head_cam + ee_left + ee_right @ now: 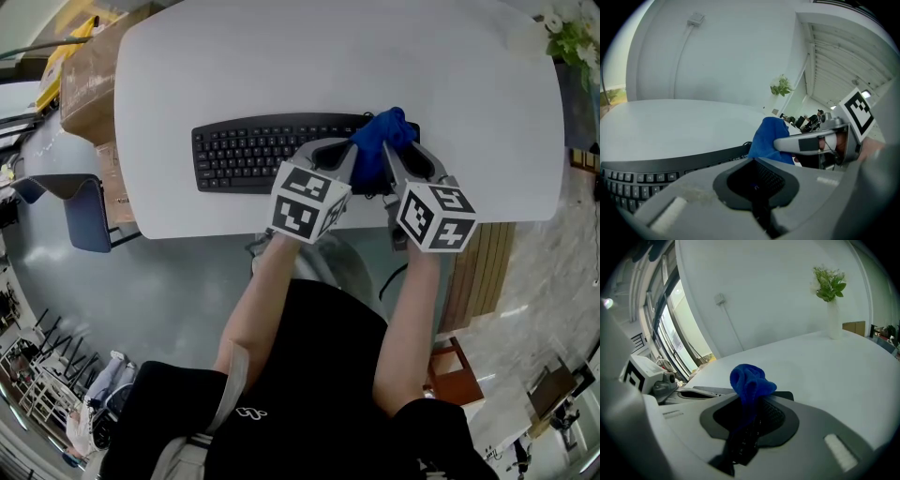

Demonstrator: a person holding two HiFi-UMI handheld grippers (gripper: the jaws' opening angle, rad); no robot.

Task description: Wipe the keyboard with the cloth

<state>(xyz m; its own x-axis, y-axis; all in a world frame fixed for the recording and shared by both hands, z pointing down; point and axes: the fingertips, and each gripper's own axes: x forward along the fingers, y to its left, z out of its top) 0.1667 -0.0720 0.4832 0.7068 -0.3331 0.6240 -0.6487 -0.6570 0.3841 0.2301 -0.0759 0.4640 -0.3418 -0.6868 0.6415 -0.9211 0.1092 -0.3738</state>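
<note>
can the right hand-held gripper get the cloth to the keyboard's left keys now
Probably not directly: the right hand-held gripper holds the cloth at the right end of the keyboard, and the left hand-held gripper sits close beside it, also over the keyboard, blocking a leftward sweep.

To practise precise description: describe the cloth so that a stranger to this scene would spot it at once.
Find the white table and the black keyboard lying on it. At the keyboard's right end, a bunched cloth sticks up from the shut jaws of the right gripper. It is the only bright blue thing on the table.
</note>
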